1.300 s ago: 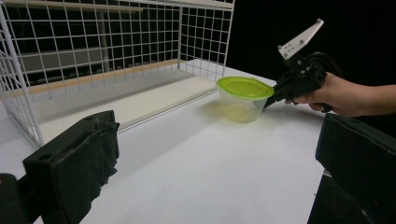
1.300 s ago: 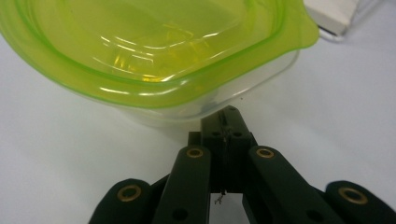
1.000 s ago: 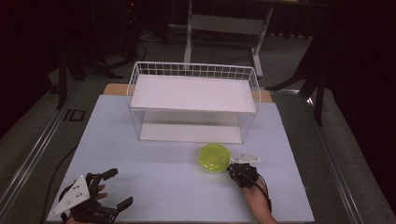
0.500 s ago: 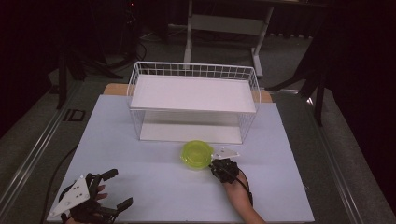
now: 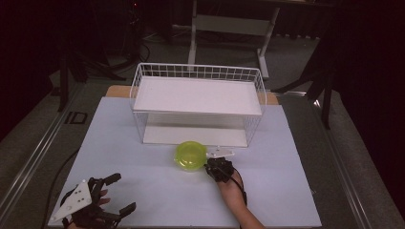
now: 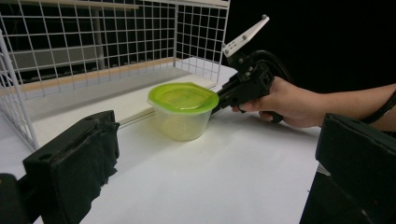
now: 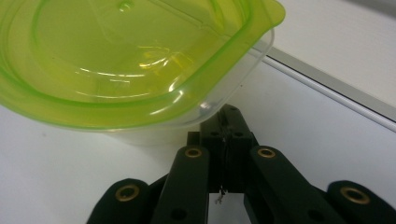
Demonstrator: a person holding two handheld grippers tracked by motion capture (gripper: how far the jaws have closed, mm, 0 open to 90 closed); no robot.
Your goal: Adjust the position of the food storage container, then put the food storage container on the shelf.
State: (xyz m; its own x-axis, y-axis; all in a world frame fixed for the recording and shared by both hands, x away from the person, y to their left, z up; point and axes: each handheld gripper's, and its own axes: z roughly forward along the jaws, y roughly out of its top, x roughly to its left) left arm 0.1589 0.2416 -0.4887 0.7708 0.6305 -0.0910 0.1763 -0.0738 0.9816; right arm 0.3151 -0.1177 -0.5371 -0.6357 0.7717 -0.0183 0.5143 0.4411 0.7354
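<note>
Table (image 5: 143,191) under you carries the wire basket (image 5: 198,102), and just in front of its lower shelf sits the tub (image 5: 190,155), upright, green lid up, roughly round with no clear long axis. Your right gripper (image 5: 209,163) has its jaws pressed together, tips against the tub's side under the lid rim. Your left gripper (image 5: 122,193) rests spread wide, well apart at the near left corner.
</note>
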